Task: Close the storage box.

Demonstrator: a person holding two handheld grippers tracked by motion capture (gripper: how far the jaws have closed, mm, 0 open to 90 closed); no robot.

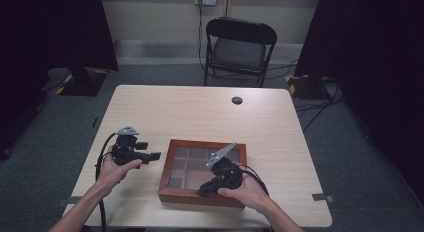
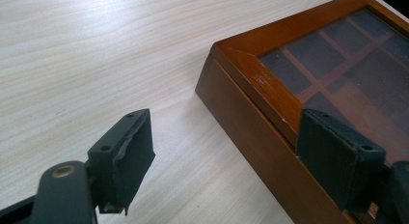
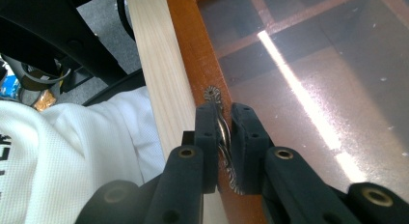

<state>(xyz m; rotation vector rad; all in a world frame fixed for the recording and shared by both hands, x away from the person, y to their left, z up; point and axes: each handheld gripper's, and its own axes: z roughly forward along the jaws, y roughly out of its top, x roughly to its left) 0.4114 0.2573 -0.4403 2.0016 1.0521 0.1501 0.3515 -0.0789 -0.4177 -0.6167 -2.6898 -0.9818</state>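
A brown wooden box (image 1: 200, 194) with a glass lid and inner compartments lies on the table near its front edge. A small metal handle (image 3: 222, 130) sits on the lid's front rail. My right gripper (image 3: 224, 137) is shut on that handle, its jaws pressed on either side; in the high view the right gripper (image 1: 207, 190) reaches down to the box's near rim. My left gripper (image 1: 156, 155) hovers just left of the box, pointing at it. Its jaws stand apart with nothing between them, and the left gripper (image 2: 224, 151) frames the box's corner (image 2: 226, 48).
The light wooden table (image 1: 200, 112) has a round cable hole (image 1: 237, 100) at the back. A black folding chair (image 1: 239, 49) stands behind it. The person's white sleeve (image 3: 72, 156) is close to the table's front edge.
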